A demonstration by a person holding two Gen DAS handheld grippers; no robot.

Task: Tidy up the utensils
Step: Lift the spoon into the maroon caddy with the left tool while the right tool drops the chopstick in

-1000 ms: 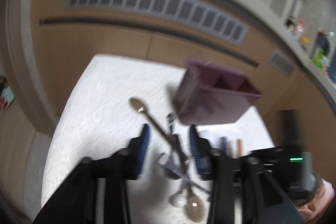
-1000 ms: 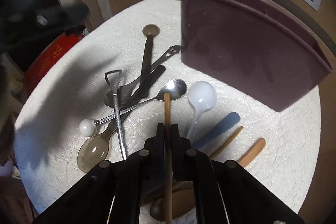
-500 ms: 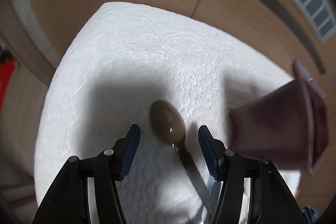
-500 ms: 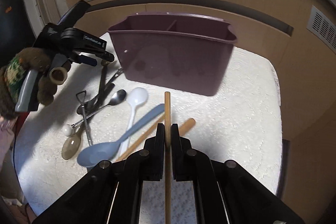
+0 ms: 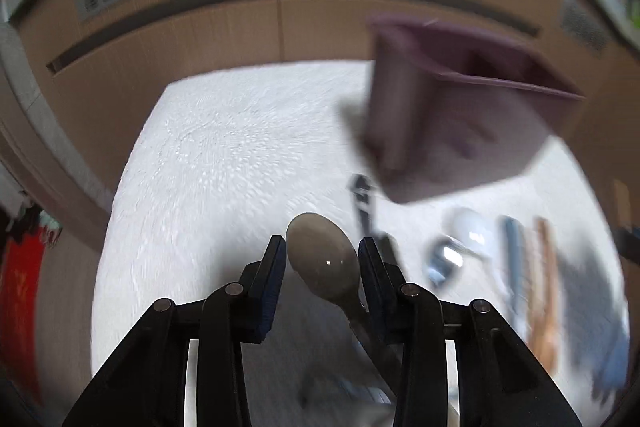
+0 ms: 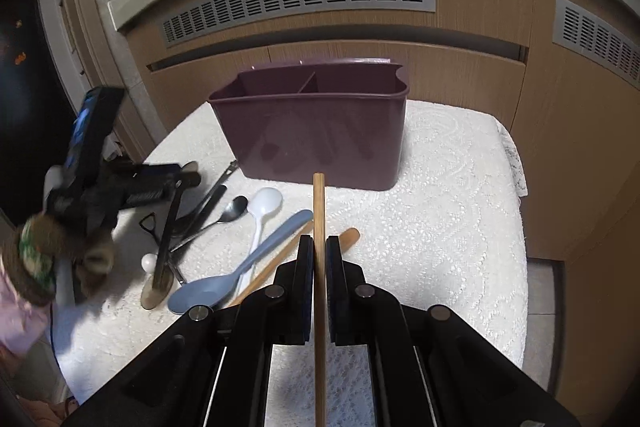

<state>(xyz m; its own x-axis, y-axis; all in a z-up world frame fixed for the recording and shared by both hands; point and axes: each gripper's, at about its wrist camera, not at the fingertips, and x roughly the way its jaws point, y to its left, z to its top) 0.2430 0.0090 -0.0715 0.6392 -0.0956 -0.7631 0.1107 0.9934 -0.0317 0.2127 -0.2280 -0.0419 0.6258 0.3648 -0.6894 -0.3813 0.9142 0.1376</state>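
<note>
Pinching a thin wooden stick (image 6: 319, 227) between pads pressed tight together, the right gripper (image 6: 319, 247) is held above the white lace-patterned cloth (image 6: 440, 227), with the stick running up the middle of the right wrist view and its far end seen against the front wall of the purple caddy (image 6: 312, 131). The caddy is stood upright at the far side of the cloth, its divided inside visible from above. The remaining utensils are spread to the left of the stick: a blue plastic spoon (image 6: 240, 275), a white plastic spoon (image 6: 262, 211), a dark metal spoon (image 6: 230, 213) and a second wooden piece (image 6: 347, 238) lying just beside the right gripper's pads.

The left gripper (image 5: 322, 259) is seen over the left end of that pile, gripped by a gloved hand (image 6: 36, 259). Its jaws have just been closing, and a brownish translucent spoon (image 5: 324, 261) is framed between them, the bowl pointing away from the camera and the handle running back under the right-hand finger. Firm pressure of the pads on the bowl cannot be told, since the left wrist view is blurred.
</note>
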